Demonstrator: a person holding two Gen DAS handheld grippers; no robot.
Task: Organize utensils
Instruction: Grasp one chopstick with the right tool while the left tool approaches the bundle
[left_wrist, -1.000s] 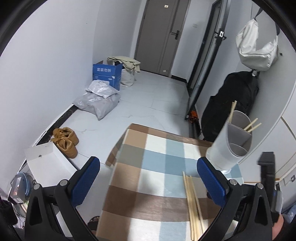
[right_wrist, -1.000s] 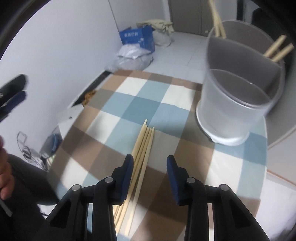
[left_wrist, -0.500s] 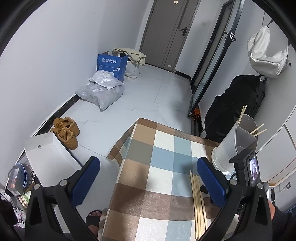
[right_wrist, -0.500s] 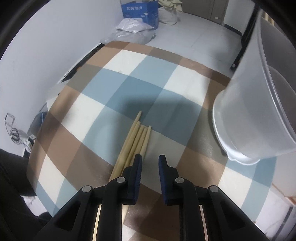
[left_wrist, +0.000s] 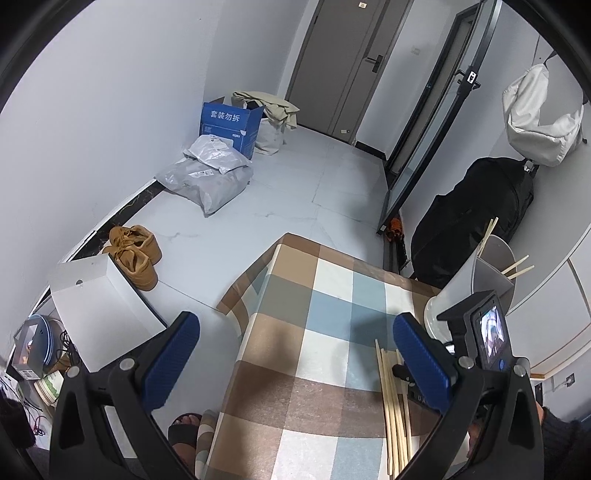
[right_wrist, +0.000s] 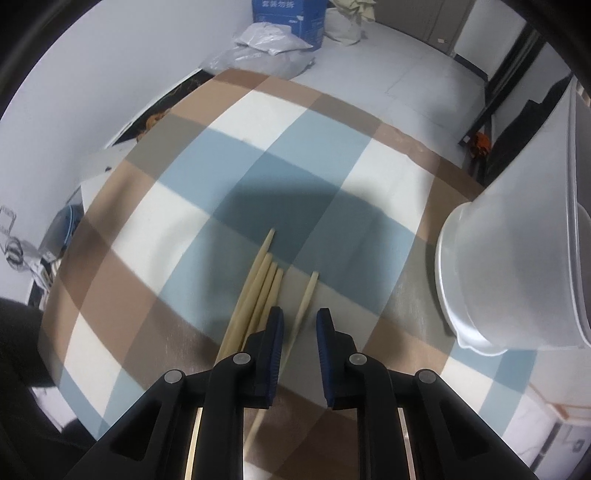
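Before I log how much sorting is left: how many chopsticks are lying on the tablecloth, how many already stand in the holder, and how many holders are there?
Chopsticks on the tablecloth: 5
Chopsticks in the holder: 3 visible
Holder: 1
Total: 9

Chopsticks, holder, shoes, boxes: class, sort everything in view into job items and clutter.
Job: single chopstick between right gripper pads; chopstick bundle; divided holder.
Clutter: tan shoes, blue box, black bag.
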